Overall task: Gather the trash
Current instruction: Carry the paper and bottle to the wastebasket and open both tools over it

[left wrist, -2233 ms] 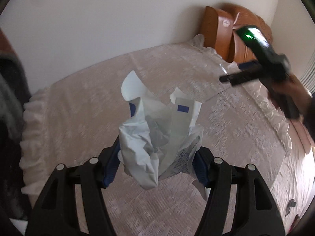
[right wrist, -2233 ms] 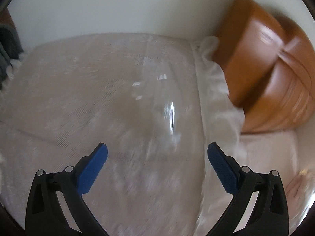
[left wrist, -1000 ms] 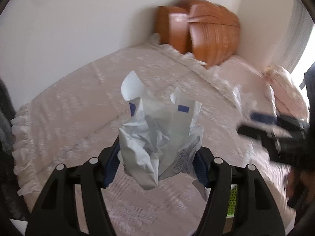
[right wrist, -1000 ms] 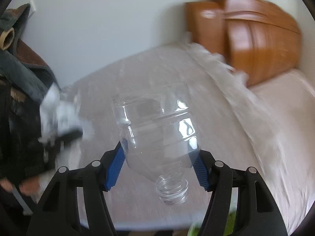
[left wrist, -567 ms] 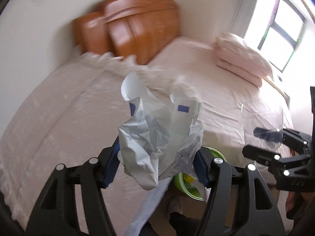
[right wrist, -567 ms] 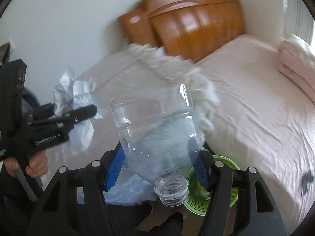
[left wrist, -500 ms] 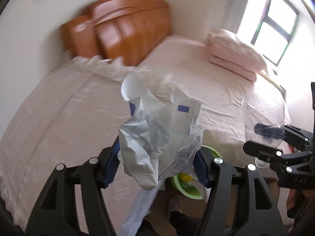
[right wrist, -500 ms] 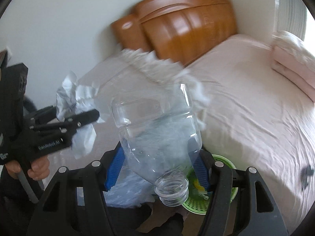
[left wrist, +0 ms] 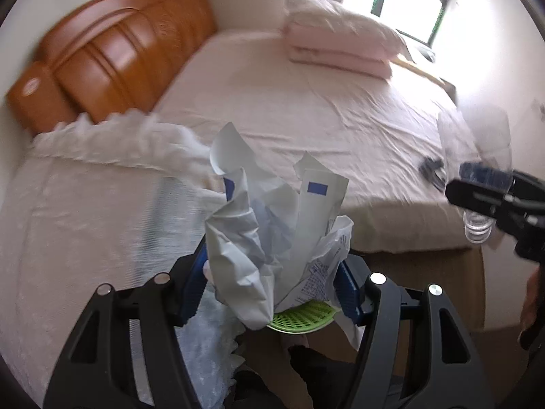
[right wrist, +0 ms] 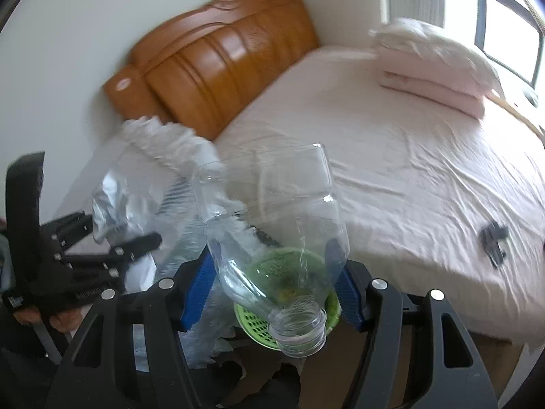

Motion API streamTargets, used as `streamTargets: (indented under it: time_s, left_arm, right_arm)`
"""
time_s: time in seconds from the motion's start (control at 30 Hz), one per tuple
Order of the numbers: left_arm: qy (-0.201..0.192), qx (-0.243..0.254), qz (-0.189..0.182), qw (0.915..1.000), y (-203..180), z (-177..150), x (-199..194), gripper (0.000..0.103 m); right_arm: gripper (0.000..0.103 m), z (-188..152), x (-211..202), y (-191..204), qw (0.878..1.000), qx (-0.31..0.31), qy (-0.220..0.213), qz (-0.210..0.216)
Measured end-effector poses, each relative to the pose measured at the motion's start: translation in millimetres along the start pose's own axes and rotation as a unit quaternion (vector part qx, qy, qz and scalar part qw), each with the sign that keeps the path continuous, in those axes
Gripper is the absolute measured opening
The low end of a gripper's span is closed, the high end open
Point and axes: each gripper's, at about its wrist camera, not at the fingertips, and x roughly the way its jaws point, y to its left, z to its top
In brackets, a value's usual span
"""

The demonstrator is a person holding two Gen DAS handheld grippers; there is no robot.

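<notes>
My left gripper (left wrist: 272, 286) is shut on a wad of crumpled white paper (left wrist: 272, 235) with blue marks, which fills the gap between its blue pads. My right gripper (right wrist: 272, 283) is shut on a clear cut-off plastic bottle (right wrist: 272, 235), neck pointing toward the camera. A green perforated basket (right wrist: 328, 310) sits on the floor by the bed, seen just below and behind each held item; in the left wrist view the green basket (left wrist: 299, 317) peeks out under the paper. The right gripper with the bottle (left wrist: 477, 156) shows at the right edge of the left wrist view.
A bed with a pale pink sheet (right wrist: 391, 156) and an orange wooden headboard (right wrist: 218, 64) fills the background. Folded pink bedding (left wrist: 340, 44) lies near the window. A ruffled white cloth (left wrist: 112, 143) covers a surface on the left. A small dark object (right wrist: 494, 238) rests on the sheet.
Both grippers have swung from the cloth-covered surface toward the bed, keeping the paper and the bottle. The green basket has come into view beneath them.
</notes>
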Motion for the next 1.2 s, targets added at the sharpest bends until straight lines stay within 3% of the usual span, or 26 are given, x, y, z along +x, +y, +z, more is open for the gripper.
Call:
streamTargets:
  time_s: [0.17, 0.3, 0.5, 0.57, 0.63, 0.73, 0.83, 1.03, 1.2]
  left_arm:
    - [0.036, 0.022, -0.019, 0.9989, -36.1, 4.7, 44.1, 0.063]
    - [0.092, 0.027, -0.020, 0.9952, -46.0, -6.5, 108.8, 0.064]
    - [0.179, 0.045, 0.014, 0.9826, -57.2, -46.3, 205.8, 0.064]
    - [0.185, 0.054, 0.032, 0.9808, -60.1, -55.5, 217.5, 0.064]
    - [0.199, 0.053, 0.027, 0.9782, -64.7, -61.1, 228.6, 0.065]
    - [0.217, 0.038, 0.005, 0.9754, -63.9, -66.7, 235.4, 0.078]
    - [0.212, 0.031, -0.002, 0.9769, -65.5, -67.4, 231.7, 0.092]
    - [0.190, 0.019, -0.010, 0.9815, -65.9, -54.5, 210.6, 0.095]
    - [0.132, -0.006, 0.002, 0.9912, -48.3, -35.9, 161.1, 0.095]
  right_arm:
    - [0.064, -9.2, -1.9, -36.6, 1.000, 0.024, 0.010, -0.016]
    - [0.064, -13.1, -1.3, -56.6, 0.999, 0.042, 0.008, -0.016]
    - [0.063, -16.5, 15.4, -60.3, 0.999, 0.037, 0.020, 0.011]
    - [0.063, -16.2, 18.6, -56.1, 0.999, 0.027, 0.024, 0.017]
    - [0.063, -15.7, 20.6, -53.4, 0.999, 0.025, 0.029, 0.021]
    - [0.063, -16.4, 22.7, -49.2, 0.999, 0.019, 0.034, 0.024]
    - [0.063, -17.4, 23.4, -47.7, 0.999, 0.017, 0.037, 0.024]
    - [0.063, -20.1, 21.2, -47.0, 0.999, 0.015, 0.037, 0.026]
    - [0.063, -24.0, 21.6, -44.1, 0.999, 0.013, 0.036, 0.030]
